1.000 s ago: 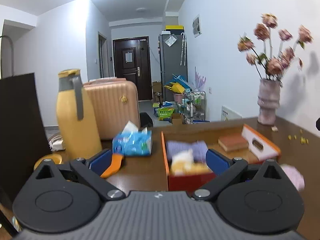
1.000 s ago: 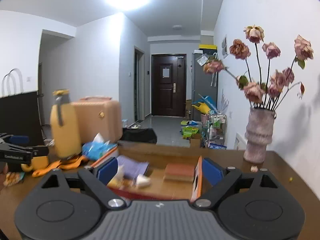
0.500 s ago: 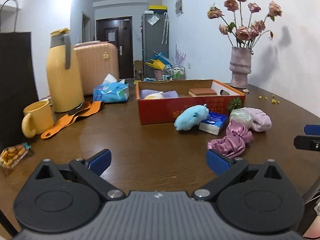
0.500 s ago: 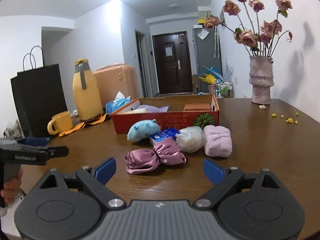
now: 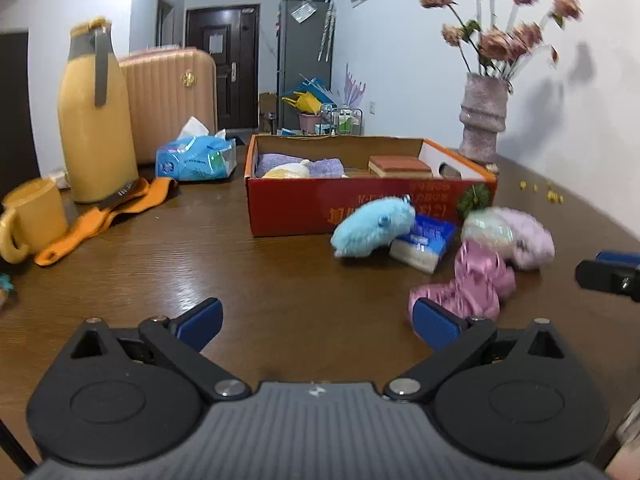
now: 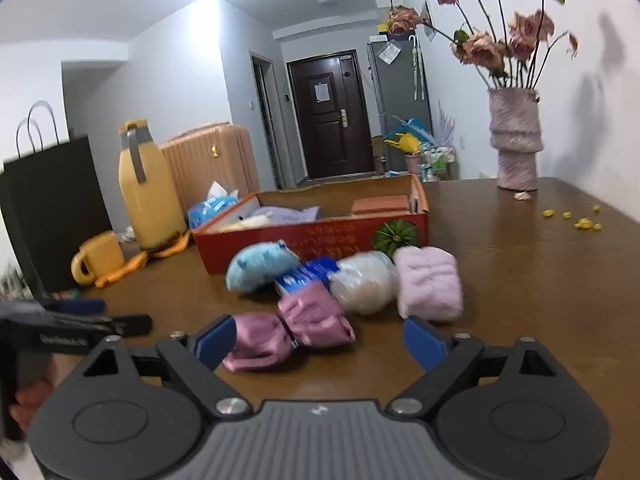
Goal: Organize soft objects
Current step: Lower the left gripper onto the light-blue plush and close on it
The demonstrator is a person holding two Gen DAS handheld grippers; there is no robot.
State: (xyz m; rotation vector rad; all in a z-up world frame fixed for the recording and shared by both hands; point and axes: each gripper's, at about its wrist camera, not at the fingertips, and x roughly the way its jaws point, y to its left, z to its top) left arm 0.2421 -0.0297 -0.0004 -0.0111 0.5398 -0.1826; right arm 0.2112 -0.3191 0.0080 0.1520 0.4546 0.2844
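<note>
Left-wrist view shows left gripper [image 5: 318,318] spread and empty, pink satin bow [image 5: 466,282] at two o'clock; right-wrist view shows right gripper [image 6: 320,342] narrowing slightly around that bow, box [image 6: 320,236] at twelve: centre before pinching.

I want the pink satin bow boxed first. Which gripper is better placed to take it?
Right. The right gripper, jaws closing, has the pink satin bow directly ahead between its fingers; from the left gripper it lies off to the side.

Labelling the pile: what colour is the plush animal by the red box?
Light blue plush animal, clearest in the right wrist view.
</note>
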